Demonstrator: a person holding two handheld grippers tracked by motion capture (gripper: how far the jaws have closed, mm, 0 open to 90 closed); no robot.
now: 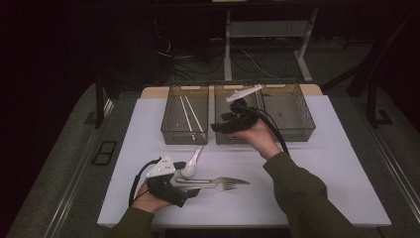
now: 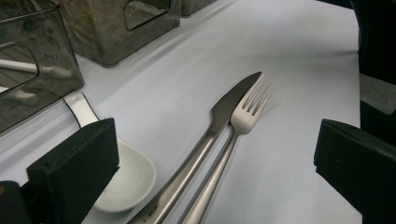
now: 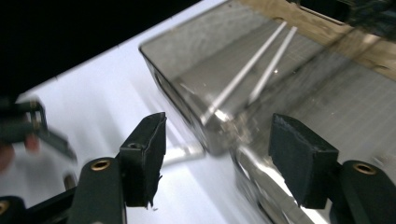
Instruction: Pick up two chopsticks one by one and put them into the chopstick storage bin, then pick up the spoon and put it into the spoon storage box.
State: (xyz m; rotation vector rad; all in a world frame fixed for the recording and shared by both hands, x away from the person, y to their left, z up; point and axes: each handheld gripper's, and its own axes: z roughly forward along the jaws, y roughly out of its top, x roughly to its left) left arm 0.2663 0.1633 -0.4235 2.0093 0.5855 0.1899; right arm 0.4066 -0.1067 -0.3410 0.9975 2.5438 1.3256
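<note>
Cutlery is being sorted from the white table (image 1: 322, 163) into three mesh baskets at the far side. A knife (image 1: 225, 180) and a fork (image 1: 220, 187) are laid side by side at the near left, touching or almost touching; their long axes run left to right, with handles to the left and tips to the right. A white spoon (image 1: 190, 166) is placed just to the far side of them, its handle pointing toward the baskets.

The left gripper (image 1: 190, 191) is rested right at the handle ends, jaws spread wide, nothing pinched; in the left gripper view the knife (image 2: 205, 144) and fork (image 2: 233, 140) are seen between its jaws. It is clearly the nearer one. The right gripper (image 1: 223, 124) is held over the middle basket (image 1: 223, 136), jaws spread and empty.

Counted: one knife, one fork, one spoon on the table; two white chopsticks (image 1: 190, 116) in the left basket (image 1: 171, 114); the right basket (image 1: 297, 111) seems empty.
</note>
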